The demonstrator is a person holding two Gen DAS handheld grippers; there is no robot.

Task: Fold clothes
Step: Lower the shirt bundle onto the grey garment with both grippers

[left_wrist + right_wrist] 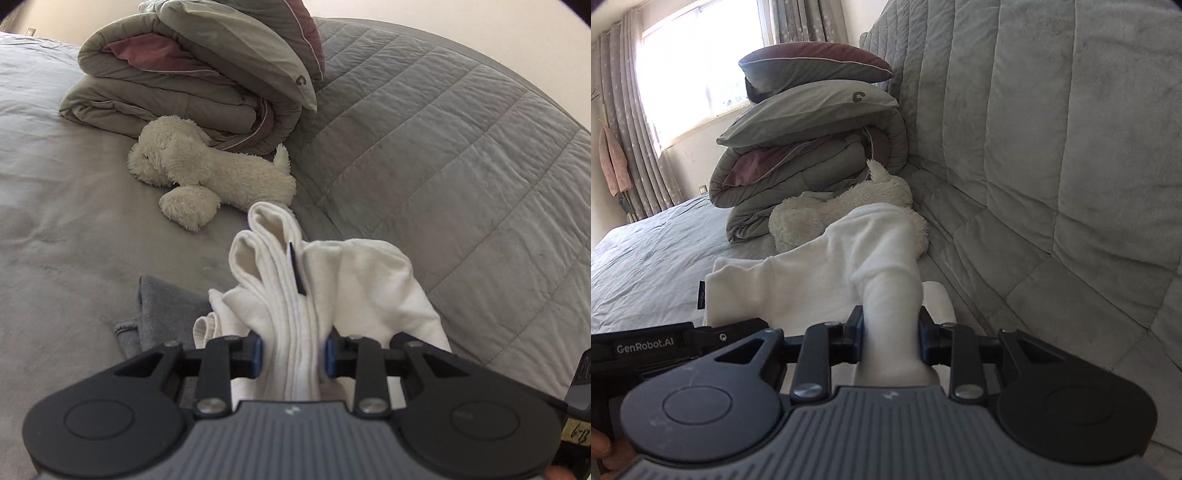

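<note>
White garment point(354, 288), bunched into thick folds, hangs between both sets of tongs above the grey bed point(66, 229), just in front of the cream plush dog point(207, 173). Left tongs point(294, 356) are narrowed onto a gathered, ribbed-looking bundle of the white cloth; both blue pads press into its sides, so they are pinching the garment, with several layers standing up beyond the fingers and a small dark tag point(297, 273) showing among them. Right tongs point(891, 339) are likewise drawn in on a rolled, tube-like bunch of the same cloth, fingers touching it on each side, the rest of the fabric spreading away toward the plush dog and partly covering it in the right wrist view. A second grey cloth point(166, 306) lies flat on the bed nearer than the plush dog, partly under the white garment. Behind the plush dog and touching it sits a folded grey and mauve duvet point(166, 96) with two pillows point(812, 107) stacked on top. Beside the plush dog, on the side away from the window point(698, 66), rises the quilted grey headboard point(1052, 129). A bit of a person's hand point(600, 452) shows at the lower corner of the right wrist view
</note>
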